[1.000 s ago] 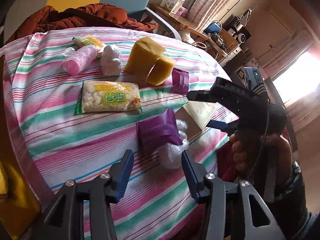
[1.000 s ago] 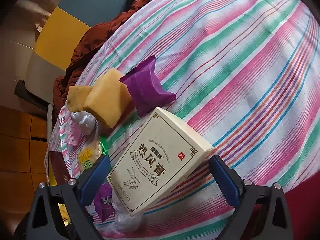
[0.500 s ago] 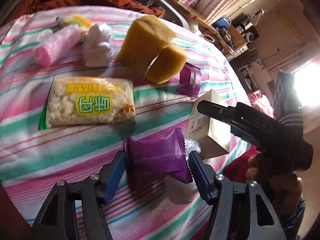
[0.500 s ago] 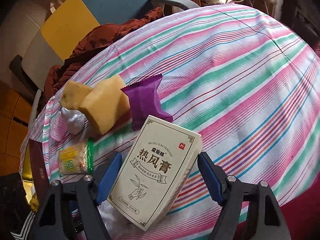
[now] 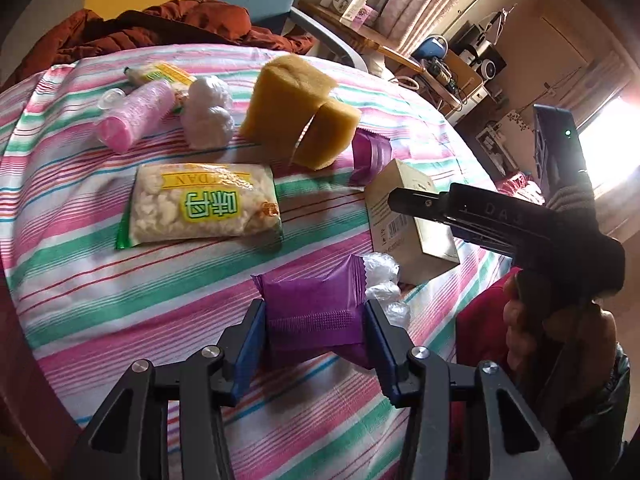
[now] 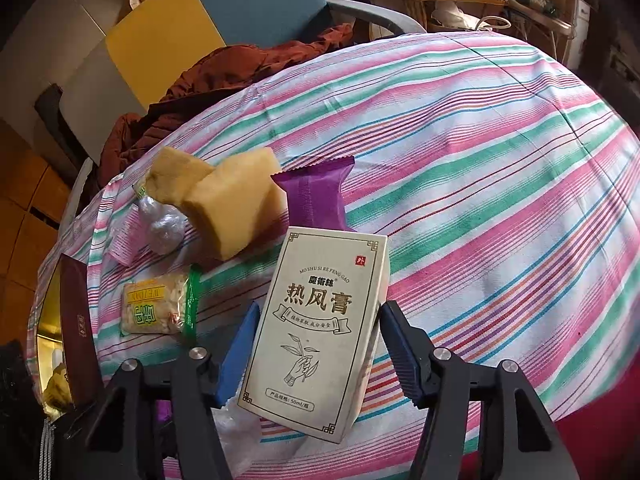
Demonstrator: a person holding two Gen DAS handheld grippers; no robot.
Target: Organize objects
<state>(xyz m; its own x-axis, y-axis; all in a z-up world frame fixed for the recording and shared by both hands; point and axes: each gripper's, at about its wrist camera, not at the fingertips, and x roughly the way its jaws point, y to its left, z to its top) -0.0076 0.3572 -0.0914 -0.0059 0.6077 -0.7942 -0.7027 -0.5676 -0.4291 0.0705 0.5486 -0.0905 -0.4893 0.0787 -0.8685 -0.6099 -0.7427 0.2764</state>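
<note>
My left gripper is shut on a purple snack packet, its blue pads pressing both sides near the table's front edge. My right gripper is shut on a cream box with Chinese print and holds it upright over the striped tablecloth. The box also shows in the left wrist view with the right gripper's body over it. A second purple packet lies just beyond the box.
A yellow sponge, a popcorn bag, a pink roll and a white plastic-wrapped lump lie on the cloth. Crumpled clear plastic lies beside the held packet. A chair with a brown jacket stands behind the table.
My left gripper has moved forward around the purple packet and closed on it. My right gripper has closed on the cream box and turned it upright.
</note>
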